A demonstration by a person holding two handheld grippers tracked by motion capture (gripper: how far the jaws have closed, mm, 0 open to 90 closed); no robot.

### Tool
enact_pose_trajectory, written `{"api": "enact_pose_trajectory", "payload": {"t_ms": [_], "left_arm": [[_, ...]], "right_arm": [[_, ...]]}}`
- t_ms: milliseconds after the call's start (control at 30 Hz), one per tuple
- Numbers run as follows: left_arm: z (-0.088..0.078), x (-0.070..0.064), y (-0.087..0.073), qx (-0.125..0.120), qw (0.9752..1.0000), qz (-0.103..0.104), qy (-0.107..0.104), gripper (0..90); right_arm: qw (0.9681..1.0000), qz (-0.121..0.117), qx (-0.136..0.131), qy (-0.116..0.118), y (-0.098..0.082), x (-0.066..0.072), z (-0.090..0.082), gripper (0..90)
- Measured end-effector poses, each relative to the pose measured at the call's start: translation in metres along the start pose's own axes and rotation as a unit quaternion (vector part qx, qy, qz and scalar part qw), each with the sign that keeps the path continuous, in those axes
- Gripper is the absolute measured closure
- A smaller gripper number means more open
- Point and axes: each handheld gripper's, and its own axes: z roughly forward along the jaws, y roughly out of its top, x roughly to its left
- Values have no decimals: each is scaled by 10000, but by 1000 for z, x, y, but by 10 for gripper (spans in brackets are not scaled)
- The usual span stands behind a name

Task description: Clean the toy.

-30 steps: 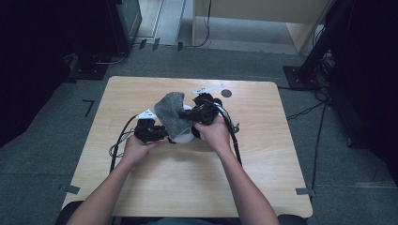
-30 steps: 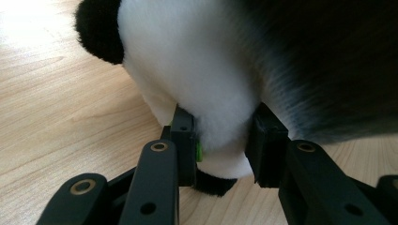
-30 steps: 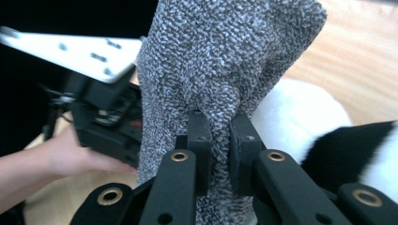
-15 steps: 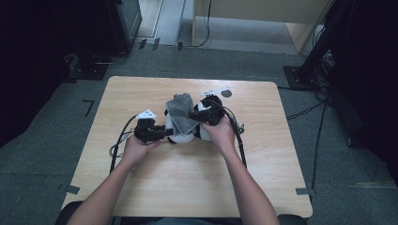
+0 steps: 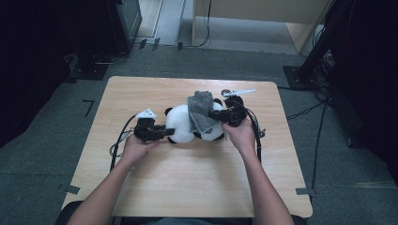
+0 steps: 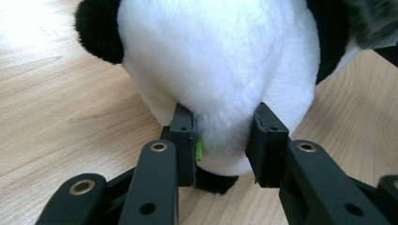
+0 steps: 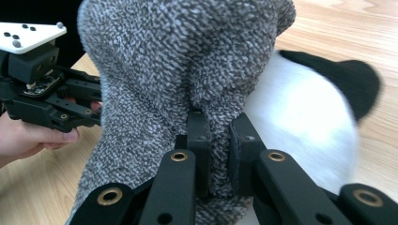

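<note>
Around the plush panda (image 5: 187,125), the table (image 5: 187,187) lies open toward the person and at both ends; a small item (image 5: 226,92), perhaps a lid, sits behind it.

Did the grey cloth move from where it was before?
Yes. The grey cloth slid to the right and lies draped over the toy panda. It ends up nearer the table's right edge, pinched in the right gripper.
</note>
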Motion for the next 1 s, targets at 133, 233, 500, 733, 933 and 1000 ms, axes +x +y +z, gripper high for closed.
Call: {"api": "enact_pose_trajectory", "payload": {"t_ms": [133,233,500,733,933,1000], "left_arm": [[0,1,0,-9,10000,-14,-4,675],[0,1,0,-8,10000,-5,-8,675],[0,2,1,48,10000,0,-29,679],[-3,5,1,139,9998,63,-85,689],[-4,7,1,144,9998,57,-96,689],[-4,7,1,141,9998,62,-95,689]], "right_arm": [[10000,49,-49,-71,-2,-8,-10,822],[9998,102,-119,-119,-5,-15,-16,822],[9990,238,-198,-308,-17,-32,-33,822],[9969,210,-130,-748,-25,-45,-50,823],[9914,282,-440,-1200,-28,-59,-78,825],[9878,269,-571,-1426,-28,-64,-86,825]]}}
